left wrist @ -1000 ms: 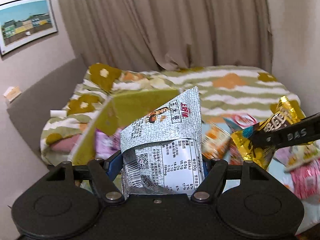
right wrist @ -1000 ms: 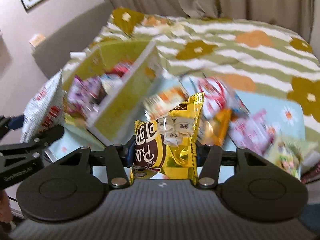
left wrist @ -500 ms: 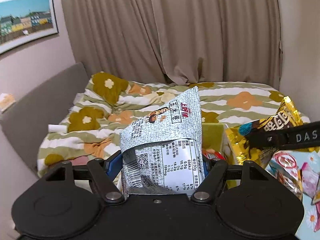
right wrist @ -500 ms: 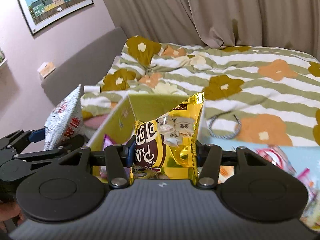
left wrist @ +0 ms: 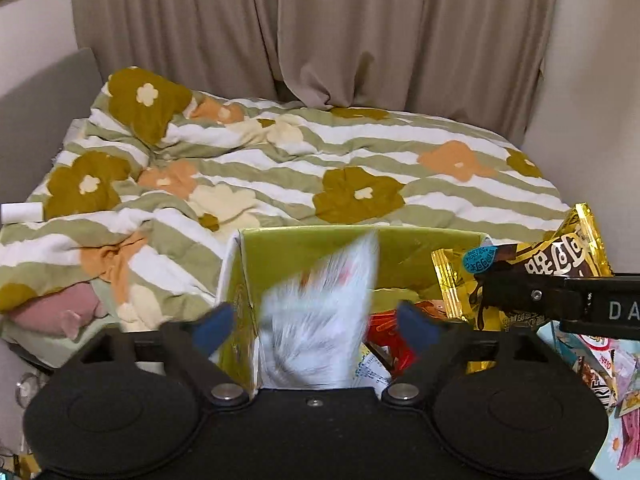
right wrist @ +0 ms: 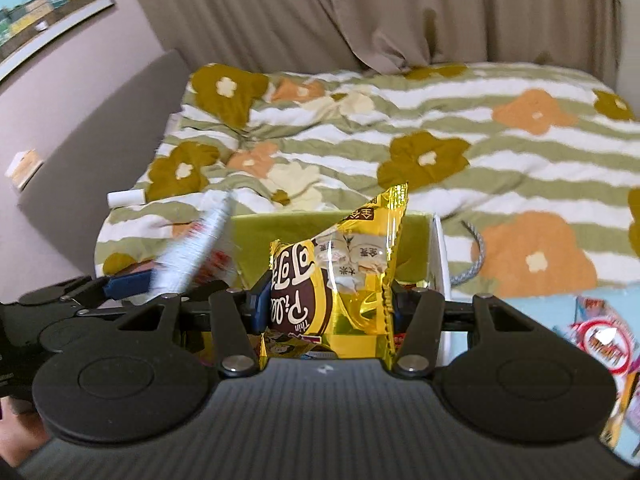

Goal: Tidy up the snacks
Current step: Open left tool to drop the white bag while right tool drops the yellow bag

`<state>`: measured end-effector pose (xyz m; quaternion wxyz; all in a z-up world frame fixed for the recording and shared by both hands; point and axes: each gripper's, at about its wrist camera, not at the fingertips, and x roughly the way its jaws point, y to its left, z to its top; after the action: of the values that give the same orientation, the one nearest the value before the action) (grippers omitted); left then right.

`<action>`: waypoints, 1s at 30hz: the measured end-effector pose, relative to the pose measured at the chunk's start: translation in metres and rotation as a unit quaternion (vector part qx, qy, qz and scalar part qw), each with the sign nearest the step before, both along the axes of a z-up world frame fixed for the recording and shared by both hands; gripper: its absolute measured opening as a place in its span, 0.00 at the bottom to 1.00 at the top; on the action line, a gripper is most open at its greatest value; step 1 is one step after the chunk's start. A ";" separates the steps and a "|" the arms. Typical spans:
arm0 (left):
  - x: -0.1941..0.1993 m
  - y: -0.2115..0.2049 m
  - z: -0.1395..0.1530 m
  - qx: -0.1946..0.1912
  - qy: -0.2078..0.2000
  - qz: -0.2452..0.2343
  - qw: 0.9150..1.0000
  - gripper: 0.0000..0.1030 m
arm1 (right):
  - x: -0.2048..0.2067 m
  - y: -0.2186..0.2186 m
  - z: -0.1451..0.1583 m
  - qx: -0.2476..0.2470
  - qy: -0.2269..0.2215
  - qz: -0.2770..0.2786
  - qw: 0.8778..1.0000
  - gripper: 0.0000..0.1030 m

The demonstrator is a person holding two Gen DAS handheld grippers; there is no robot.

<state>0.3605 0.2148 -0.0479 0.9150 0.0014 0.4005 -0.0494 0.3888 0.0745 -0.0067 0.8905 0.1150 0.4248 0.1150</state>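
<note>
My left gripper is open above the yellow-green box. The white snack bag is blurred between the spread blue fingers, loose and dropping into the box; it also shows in the right wrist view. My right gripper is shut on a gold and brown snack bag, held over the same box. The gold bag shows at the right of the left wrist view. Red and other packets lie inside the box.
The box stands on a bed with a green-striped flowered quilt. Several loose snack packets lie on a light blue cloth at the right. A grey headboard is at the left, curtains behind.
My left gripper has opened and let go of the white bag, which is falling into the box. Both grippers have moved over the box. The right one still grips the gold bag.
</note>
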 end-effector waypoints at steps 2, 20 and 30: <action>-0.003 0.003 -0.003 0.003 -0.002 -0.005 1.000 0.97 | 0.003 0.002 -0.006 -0.004 0.008 -0.005 1.000 0.65; -0.043 0.020 0.009 -0.004 -0.004 0.043 0.999 0.97 | 0.029 0.010 -0.013 0.018 0.022 0.000 1.000 0.69; -0.055 0.019 0.004 -0.002 0.006 0.064 0.998 0.97 | 0.029 0.003 -0.026 0.043 0.017 -0.002 0.999 1.00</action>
<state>0.3060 0.2340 -0.0440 0.9137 -0.0264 0.4055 0.0080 0.4176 0.0778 -0.0331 0.8777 0.1560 0.4340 0.1300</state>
